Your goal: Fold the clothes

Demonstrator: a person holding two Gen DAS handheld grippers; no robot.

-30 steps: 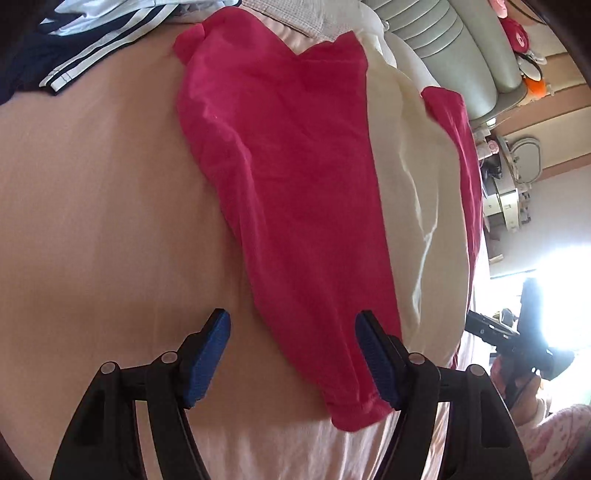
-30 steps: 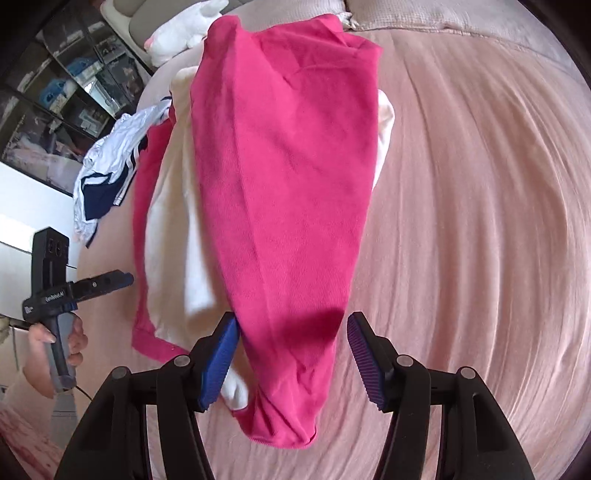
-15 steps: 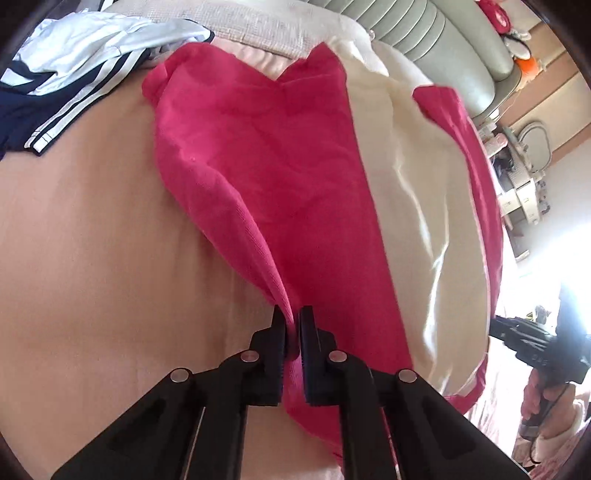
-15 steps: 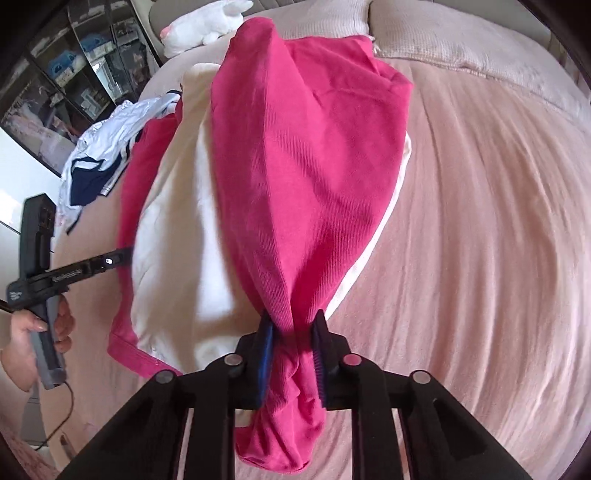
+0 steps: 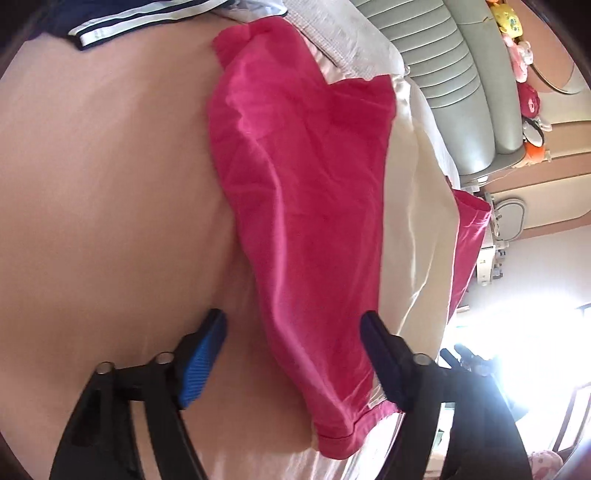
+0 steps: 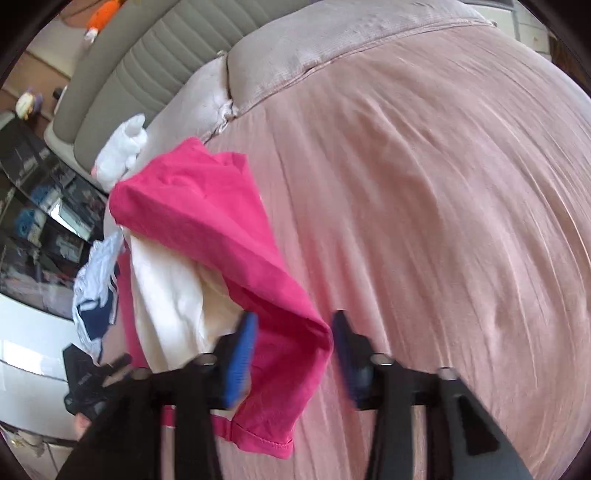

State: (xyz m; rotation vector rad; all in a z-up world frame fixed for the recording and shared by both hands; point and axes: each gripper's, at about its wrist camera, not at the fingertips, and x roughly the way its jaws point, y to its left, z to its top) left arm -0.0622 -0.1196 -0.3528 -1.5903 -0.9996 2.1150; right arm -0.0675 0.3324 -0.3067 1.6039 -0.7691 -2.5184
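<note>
Now that both grippers have let the cloth go, the side panels of the garment lie folded inward.

Half a second ago each gripper pinched a pink edge; now the left gripper (image 5: 291, 350) has its fingers (image 5: 201, 360) opening, with the pink fold loose between them and no pad pressing on it. The right gripper (image 6: 291, 354) is opening its fingers too, and the pink hem (image 6: 262, 439) only passes between them. The pink and cream garment (image 5: 306, 206) rests on the bed (image 5: 92, 184), with a cream strip still showing in the middle. I judge the lengthwise folds are done and a crosswise fold should come next. The navy striped clothing (image 5: 110, 26) waits near the pillows.
</note>
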